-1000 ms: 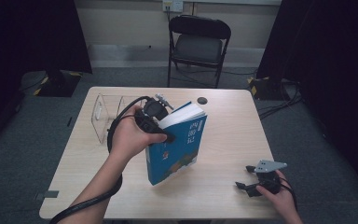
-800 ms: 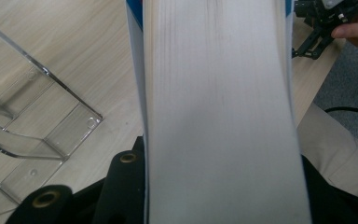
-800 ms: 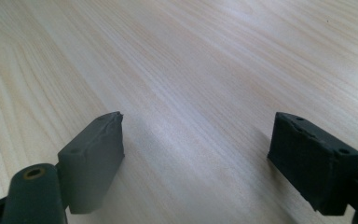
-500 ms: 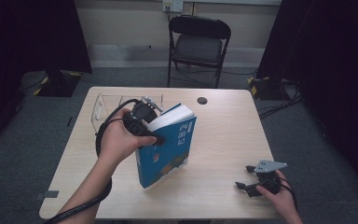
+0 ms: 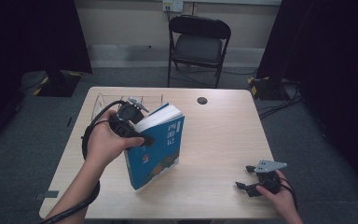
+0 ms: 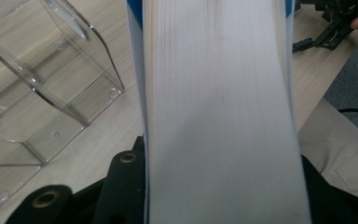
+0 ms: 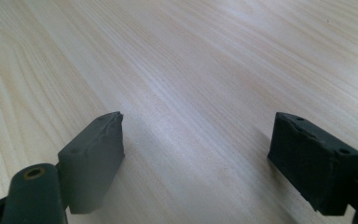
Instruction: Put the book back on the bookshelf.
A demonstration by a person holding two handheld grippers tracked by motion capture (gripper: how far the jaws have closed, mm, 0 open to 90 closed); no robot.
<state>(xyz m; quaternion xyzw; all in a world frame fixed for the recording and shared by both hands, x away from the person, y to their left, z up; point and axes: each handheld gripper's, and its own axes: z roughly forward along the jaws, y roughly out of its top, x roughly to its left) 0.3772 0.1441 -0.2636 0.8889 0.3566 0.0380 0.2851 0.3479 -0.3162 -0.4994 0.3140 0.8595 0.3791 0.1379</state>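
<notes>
The right gripper [image 7: 196, 158] hangs with jaws wide apart over bare light wooden table [image 7: 214, 56].

The left gripper [image 5: 140, 135] is largely covered by the hand [image 5: 103, 143] in the high view, and its jaw tips are hidden behind the book [image 5: 156, 145]. In the left gripper view the book's page edge [image 6: 219, 116] is blurred and cut off at 12 and 6 o'clock. The cover lettering cannot be read. The clear acrylic stand [image 6: 37, 93] is cropped toward 9 o'clock.
</notes>
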